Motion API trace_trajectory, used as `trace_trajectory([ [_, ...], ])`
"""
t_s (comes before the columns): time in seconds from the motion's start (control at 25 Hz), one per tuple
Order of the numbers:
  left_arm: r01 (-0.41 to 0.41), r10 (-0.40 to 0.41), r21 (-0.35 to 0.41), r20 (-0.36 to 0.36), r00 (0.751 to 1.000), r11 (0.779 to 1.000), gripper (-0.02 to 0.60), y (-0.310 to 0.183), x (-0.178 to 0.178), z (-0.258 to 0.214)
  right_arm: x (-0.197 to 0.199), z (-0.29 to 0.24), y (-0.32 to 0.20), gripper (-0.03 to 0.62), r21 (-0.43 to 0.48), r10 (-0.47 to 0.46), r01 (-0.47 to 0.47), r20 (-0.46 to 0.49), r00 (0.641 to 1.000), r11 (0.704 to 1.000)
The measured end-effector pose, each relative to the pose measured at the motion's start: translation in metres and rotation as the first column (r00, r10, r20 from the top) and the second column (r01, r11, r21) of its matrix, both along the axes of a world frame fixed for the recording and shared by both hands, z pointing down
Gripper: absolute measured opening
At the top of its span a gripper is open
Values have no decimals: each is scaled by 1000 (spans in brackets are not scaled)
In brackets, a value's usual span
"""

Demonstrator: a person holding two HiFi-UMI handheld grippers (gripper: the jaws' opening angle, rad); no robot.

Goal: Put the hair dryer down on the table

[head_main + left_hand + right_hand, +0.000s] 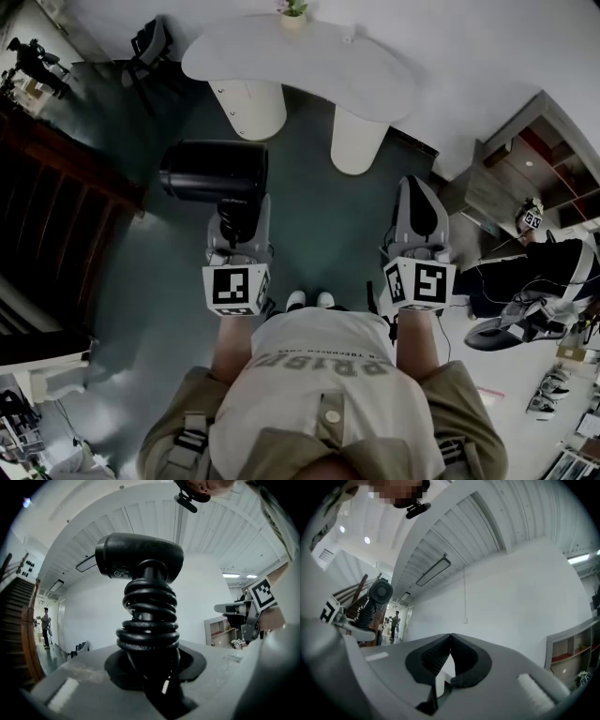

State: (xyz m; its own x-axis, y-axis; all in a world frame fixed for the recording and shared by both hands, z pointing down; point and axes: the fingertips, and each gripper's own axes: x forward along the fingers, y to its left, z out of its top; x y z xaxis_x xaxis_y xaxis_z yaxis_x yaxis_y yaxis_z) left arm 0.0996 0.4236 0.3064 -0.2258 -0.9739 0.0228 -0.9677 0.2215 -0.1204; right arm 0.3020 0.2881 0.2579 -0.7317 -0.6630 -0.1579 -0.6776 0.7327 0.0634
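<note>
While the left gripper [235, 217] points upward, its fingers [117, 667] are clamped on the handle of the black hair dryer [214, 171]. A black cord [149, 620] is wound in thick coils around this handle, and the lowest coils sit just above the fingers, so the fingers press on the bottom part of the handle below the coils. In the left gripper view the body of the hair dryer [140, 555] lies crosswise over the handle, well above the fingertips. In the head view the hair dryer is in the air over the dark floor [319, 216], apart from the white counter [309, 61], which stands further ahead with a small plant pot [292, 13] on it. The right gripper [418, 187] is beside the left one, near the person's body. Its fingers [436, 656] are together and nothing is between them
</note>
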Motion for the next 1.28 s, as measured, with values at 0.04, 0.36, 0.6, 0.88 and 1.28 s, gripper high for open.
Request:
trace_trajectory([
  [0.04,3,-3,0,0,1000,1000,133,-1,1,0,1,0,-2,4,-5,-12,12,8,1000,1000],
  [0.36,14,-14,4,-11,1000,1000,132,-16,12,6,6,5,-21,227,-14,-56,56,-1,998,998],
  [0.6,5,-5,-26,-14,1000,1000,132,-22,6,13,-7,17,-22,233,-53,-77,77,-3,997,996],
  [0.88,-36,35,-35,-21,999,999,133,-41,-20,15,-33,20,-37,232,-75,-61,61,-5,998,995],
  [1.28,-101,101,-16,12,995,995,133,-85,-72,6,-77,10,-67,199,-74,-46,46,8,999,996],
])
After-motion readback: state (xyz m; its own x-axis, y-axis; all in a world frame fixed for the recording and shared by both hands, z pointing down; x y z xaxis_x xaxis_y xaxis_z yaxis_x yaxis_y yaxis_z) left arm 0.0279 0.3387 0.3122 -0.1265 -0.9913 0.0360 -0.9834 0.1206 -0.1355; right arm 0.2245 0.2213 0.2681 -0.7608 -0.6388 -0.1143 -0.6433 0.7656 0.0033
